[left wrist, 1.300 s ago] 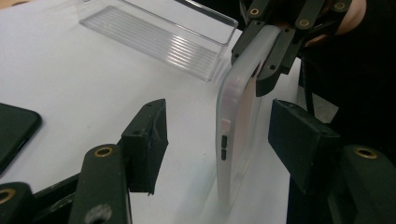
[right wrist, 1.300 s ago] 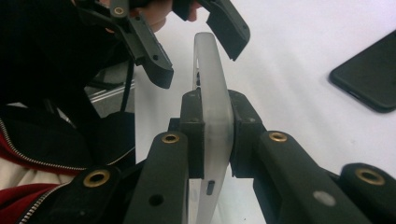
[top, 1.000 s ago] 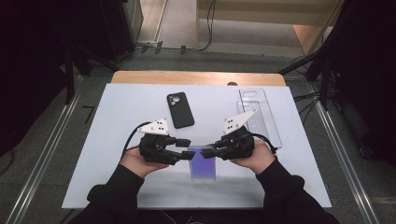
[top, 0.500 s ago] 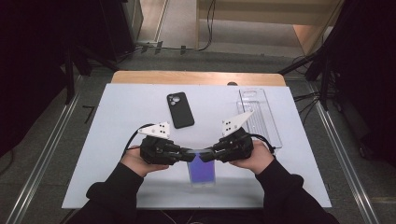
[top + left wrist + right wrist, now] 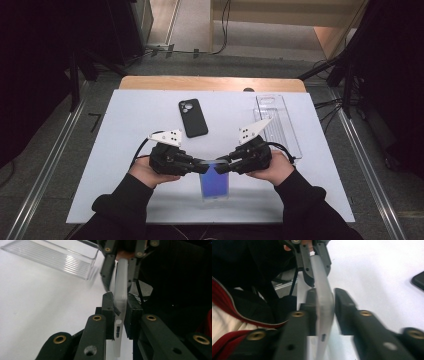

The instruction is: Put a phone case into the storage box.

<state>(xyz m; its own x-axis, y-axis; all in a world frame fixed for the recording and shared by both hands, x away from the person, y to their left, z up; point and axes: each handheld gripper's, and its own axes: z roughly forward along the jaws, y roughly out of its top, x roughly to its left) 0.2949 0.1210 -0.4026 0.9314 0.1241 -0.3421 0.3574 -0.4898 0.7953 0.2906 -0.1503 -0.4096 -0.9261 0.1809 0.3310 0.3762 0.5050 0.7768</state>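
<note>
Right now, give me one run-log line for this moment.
left gripper: shut on clear phone case | right gripper: jaws just opening, case between them | black phone: on table | clear tray: far right

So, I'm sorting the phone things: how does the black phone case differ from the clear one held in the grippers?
The black phone case is opaque and lies flat, alone on the table. The clear phone case is see-through with a violet-blue tint and is held at its top edge between the left gripper and right gripper. Both are phone-shaped and look similar in size.

Count's pretty short: two tongs [image 5: 200, 168] [image 5: 223, 167], one clear case [image 5: 214, 181], one black phone [image 5: 193, 117], one clear tray [image 5: 276, 121], one counter [image 5: 125, 130].
</note>
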